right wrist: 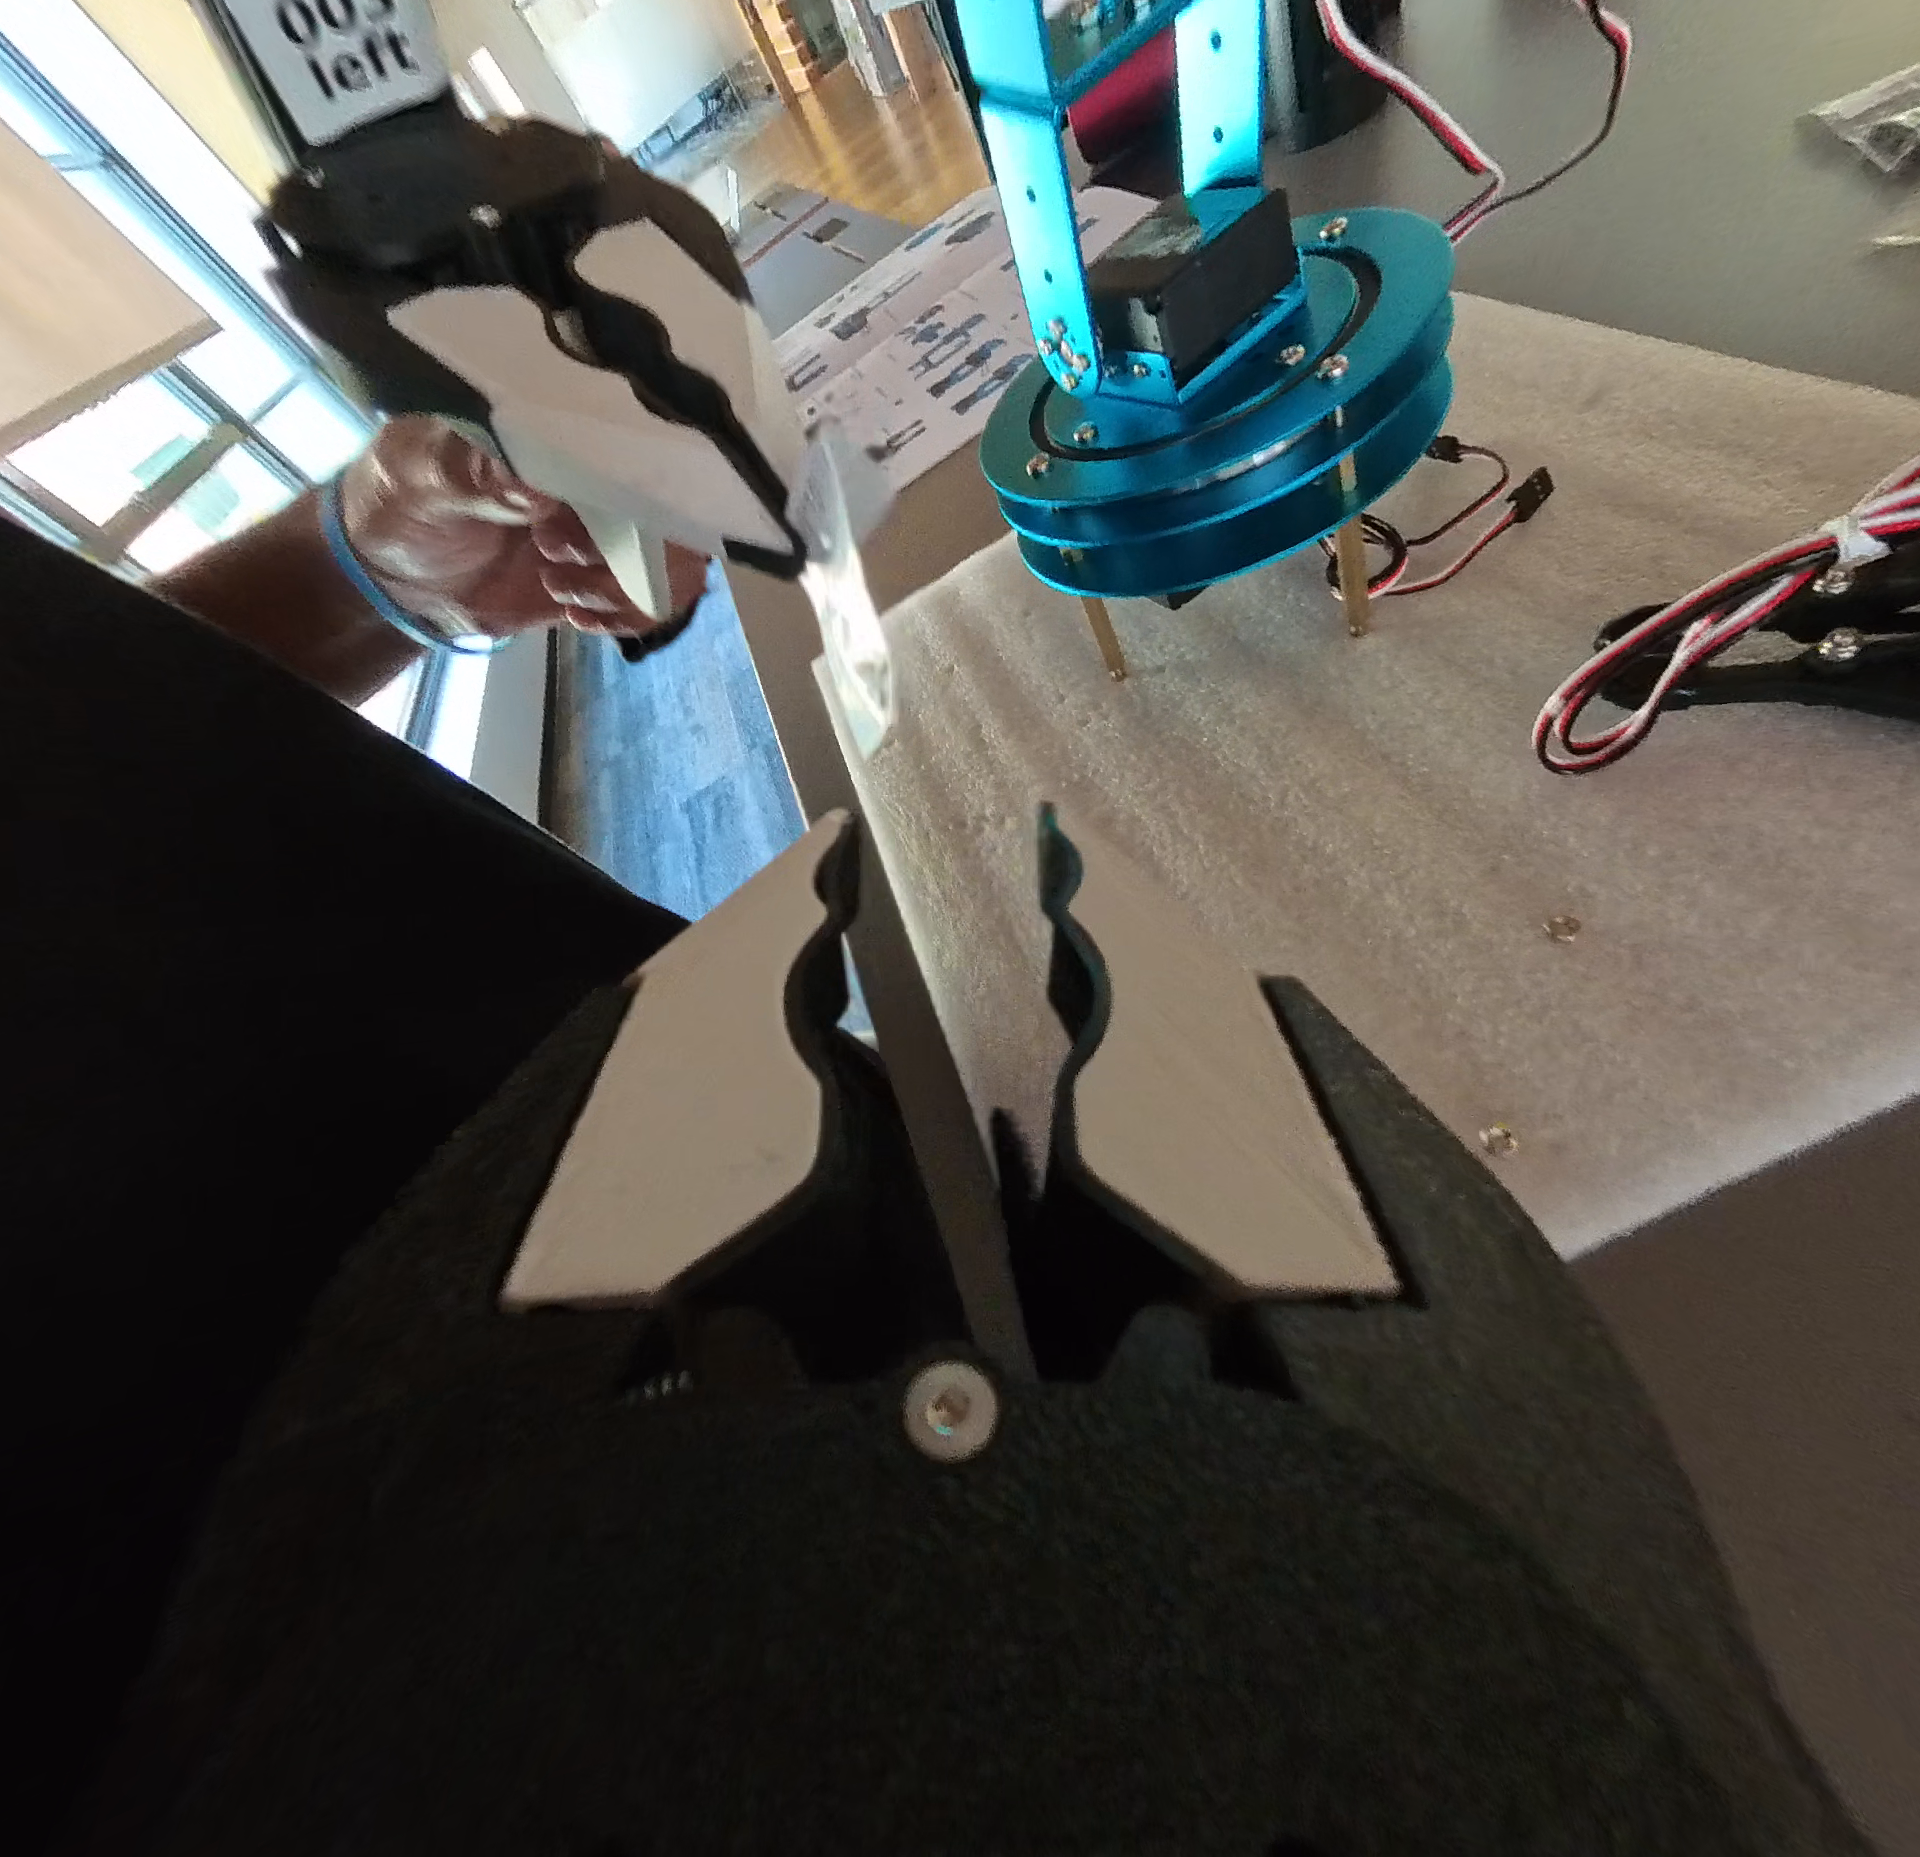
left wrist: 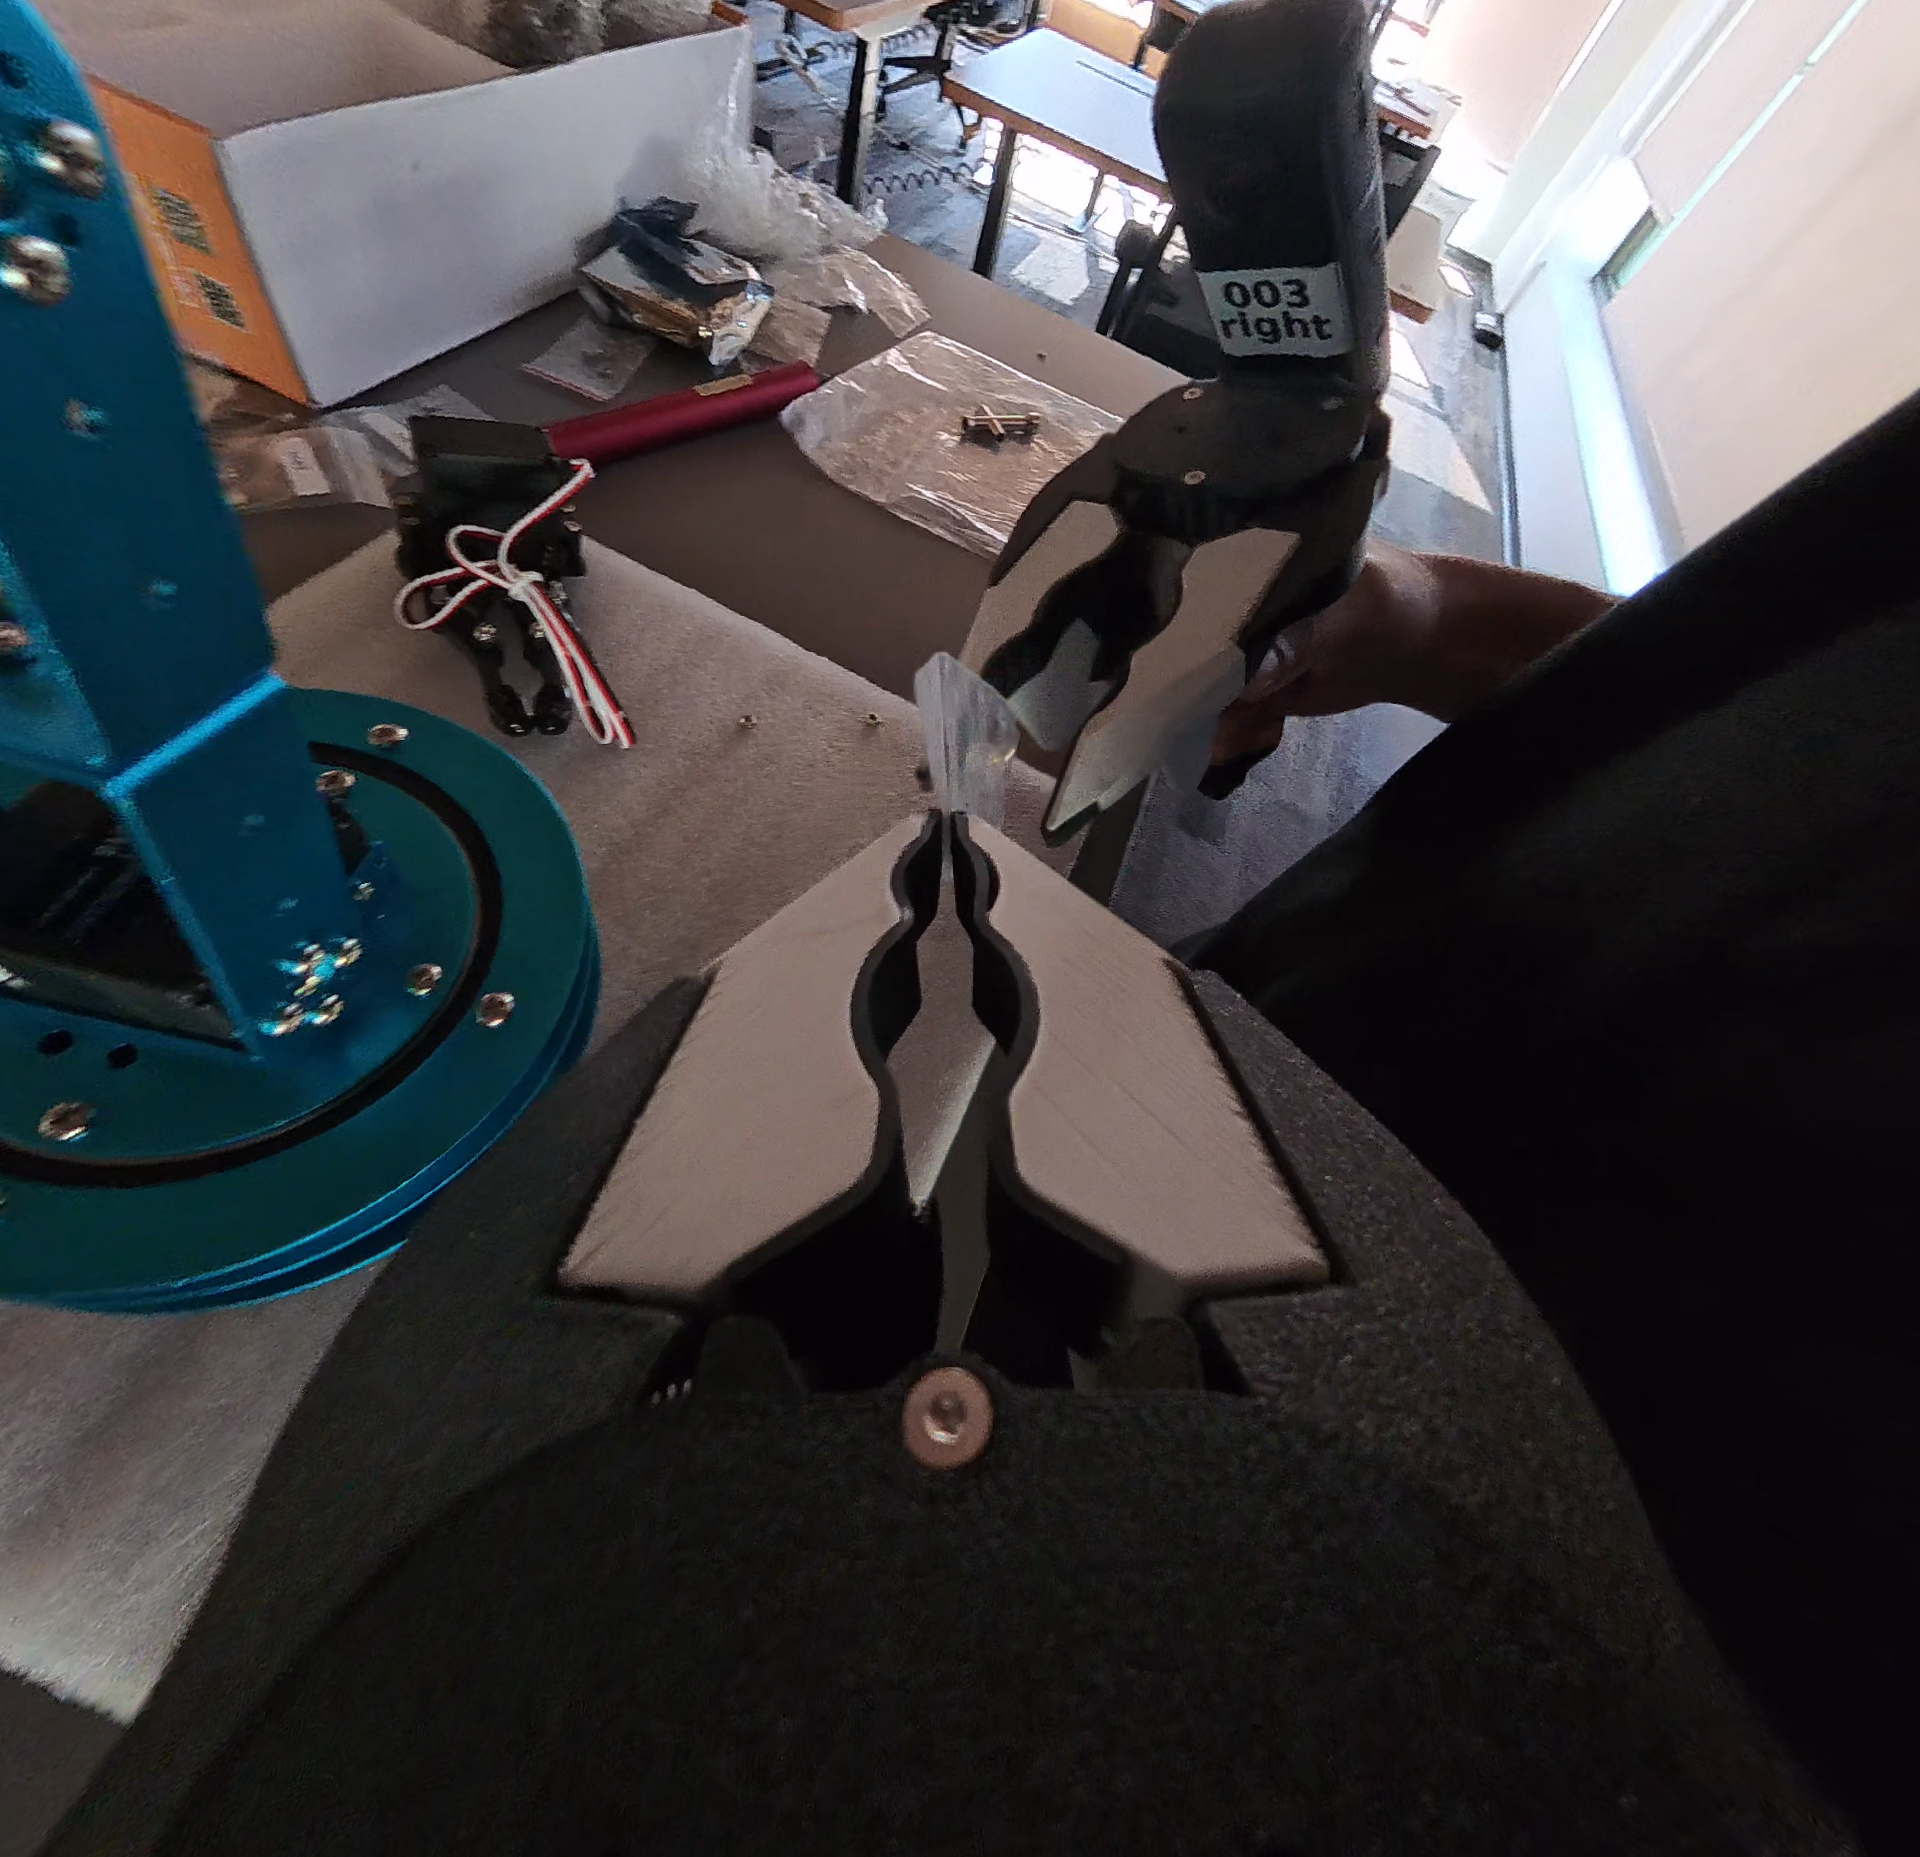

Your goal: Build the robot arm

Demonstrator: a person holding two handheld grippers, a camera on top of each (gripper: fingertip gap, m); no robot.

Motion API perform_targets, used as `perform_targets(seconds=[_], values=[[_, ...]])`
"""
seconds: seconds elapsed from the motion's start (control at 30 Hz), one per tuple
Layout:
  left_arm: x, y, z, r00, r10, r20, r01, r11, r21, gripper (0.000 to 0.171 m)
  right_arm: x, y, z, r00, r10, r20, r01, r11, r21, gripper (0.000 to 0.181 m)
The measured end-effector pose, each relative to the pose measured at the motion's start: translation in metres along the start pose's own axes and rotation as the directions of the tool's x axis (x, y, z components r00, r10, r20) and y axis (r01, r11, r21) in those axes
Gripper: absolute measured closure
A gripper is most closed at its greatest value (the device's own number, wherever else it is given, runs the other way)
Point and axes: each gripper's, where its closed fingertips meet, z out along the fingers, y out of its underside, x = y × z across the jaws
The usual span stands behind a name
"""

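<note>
My left gripper [left wrist: 948,820] is shut on the lower edge of a small clear plastic bag [left wrist: 961,727], held above the near edge of a grey foam mat [left wrist: 727,799]. In the right wrist view the left gripper [right wrist: 790,550] shows at upper left with the bag [right wrist: 857,644] hanging from its tips. My right gripper [right wrist: 943,825] is open and empty, with its jaws a short way below the bag. In the left wrist view it [left wrist: 1039,747] sits just right of the bag, held by a hand [left wrist: 1351,644].
A blue metal robot-arm base [left wrist: 312,976] [right wrist: 1216,457] stands on the mat on brass legs. A black claw with red-white wires [left wrist: 488,581] [right wrist: 1714,644], a red cylinder [left wrist: 675,420], a white-orange box [left wrist: 416,197], a bag of brass standoffs [left wrist: 935,436] and loose nuts [right wrist: 1558,927] lie around. My hands' fingertips stand some 6 centimetres from each other.
</note>
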Motion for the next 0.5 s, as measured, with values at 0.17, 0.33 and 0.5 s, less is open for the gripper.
perform_targets(seconds=[0.17,0.33,0.5], values=[[0.008,-0.003,0.010,0.999,0.009,-0.040,-0.009,1.000,0.004,0.171,-0.011,-0.006,0.004,1.000,-0.001,0.029,0.000,0.999,0.036,0.170],[0.004,0.004,0.015,0.999,0.052,0.010,-0.051,0.998,-0.042,0.171,-0.021,-0.001,-0.004,0.998,-0.008,0.065,0.004,0.998,0.064,0.181],[0.008,0.010,0.026,0.996,0.074,0.039,-0.071,0.994,-0.084,0.170,-0.018,0.007,-0.015,0.999,-0.013,0.042,0.011,0.998,0.059,0.181]])
